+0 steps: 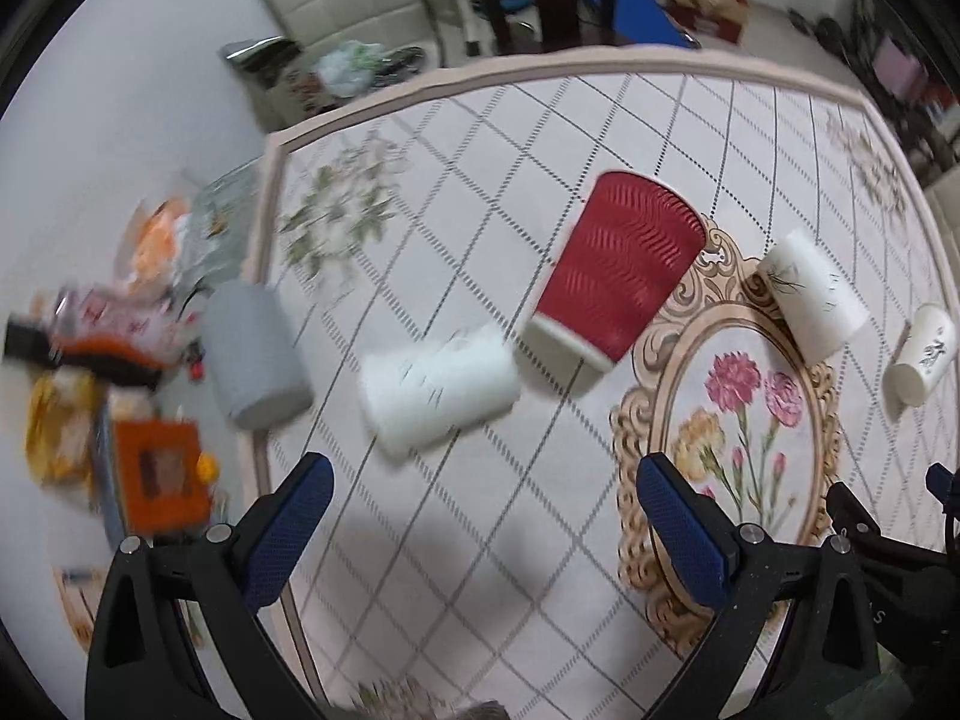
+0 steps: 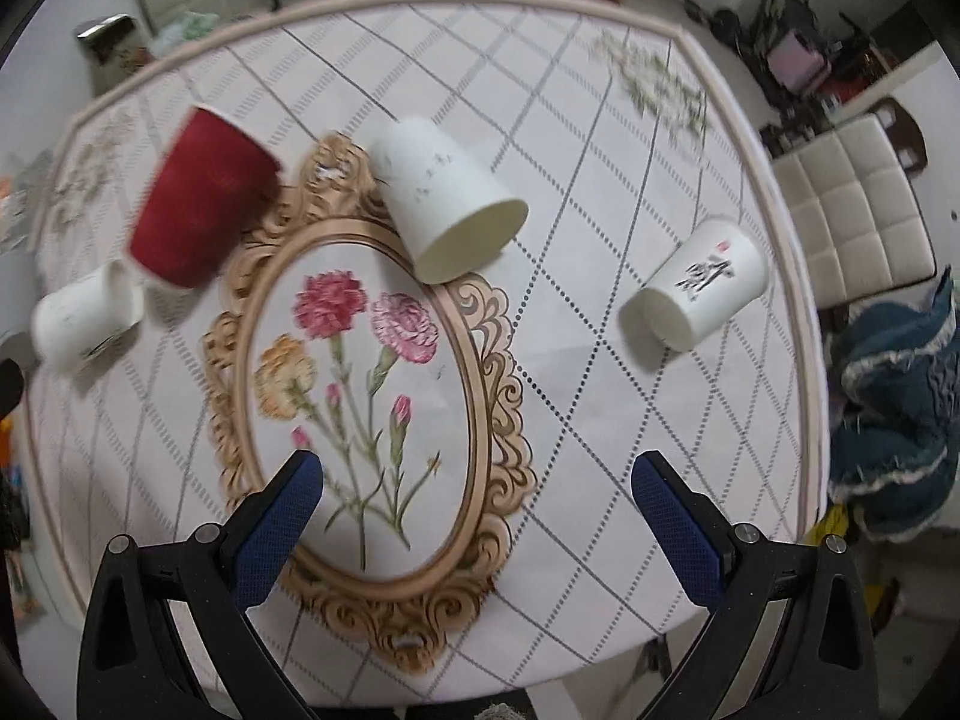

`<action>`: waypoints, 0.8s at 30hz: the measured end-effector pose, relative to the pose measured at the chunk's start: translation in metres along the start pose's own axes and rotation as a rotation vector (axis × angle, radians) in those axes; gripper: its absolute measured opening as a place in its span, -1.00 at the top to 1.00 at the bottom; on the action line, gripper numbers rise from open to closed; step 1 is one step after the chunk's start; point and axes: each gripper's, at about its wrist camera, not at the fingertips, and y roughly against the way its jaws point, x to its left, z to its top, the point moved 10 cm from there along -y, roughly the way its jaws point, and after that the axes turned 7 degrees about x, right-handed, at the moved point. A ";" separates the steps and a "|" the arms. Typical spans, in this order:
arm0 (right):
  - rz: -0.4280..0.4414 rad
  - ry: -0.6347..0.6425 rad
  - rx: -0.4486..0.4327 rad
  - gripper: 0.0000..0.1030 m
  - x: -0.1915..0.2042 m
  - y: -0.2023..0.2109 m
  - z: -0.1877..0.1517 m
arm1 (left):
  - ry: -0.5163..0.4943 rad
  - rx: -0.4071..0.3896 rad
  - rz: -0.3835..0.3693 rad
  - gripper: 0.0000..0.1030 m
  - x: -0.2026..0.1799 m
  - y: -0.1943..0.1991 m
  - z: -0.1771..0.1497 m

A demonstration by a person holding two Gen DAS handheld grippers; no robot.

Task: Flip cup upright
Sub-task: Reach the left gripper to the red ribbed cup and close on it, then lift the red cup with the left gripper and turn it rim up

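Observation:
Several paper cups lie on their sides on a patterned tablecloth. A red ribbed cup (image 1: pixel 618 270) lies at the centre, also in the right wrist view (image 2: pixel 201 198). A white cup (image 1: pixel 438 387) lies left of it, a grey cup (image 1: pixel 252 357) at the cloth's left edge. Two more white cups (image 1: pixel 813 294) (image 1: pixel 921 354) lie to the right; they show in the right wrist view (image 2: pixel 447 198) (image 2: pixel 696 288). My left gripper (image 1: pixel 480 516) is open and empty above the cloth near the white cup. My right gripper (image 2: pixel 477 510) is open and empty over the flower medallion (image 2: pixel 366 396).
Snack packets and clutter (image 1: pixel 120 372) lie on the table left of the cloth. Cream chairs (image 1: pixel 354 6) (image 2: pixel 852 210) stand beyond the table. A blue cloth heap (image 2: pixel 900 420) sits at the right. The table's edge (image 2: pixel 540 672) runs close below my right gripper.

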 end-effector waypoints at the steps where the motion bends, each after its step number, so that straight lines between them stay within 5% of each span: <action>1: -0.001 -0.009 0.012 -1.00 -0.001 -0.006 0.004 | -0.024 0.002 0.001 -1.00 -0.003 -0.007 0.010; 9: -0.021 -0.080 0.072 -1.00 -0.006 -0.045 0.035 | -0.199 -0.016 -0.013 -1.00 -0.033 -0.040 0.067; 24: -0.042 -0.162 0.105 -1.00 -0.031 -0.061 0.053 | -0.443 -0.016 -0.012 -0.85 -0.089 -0.083 0.100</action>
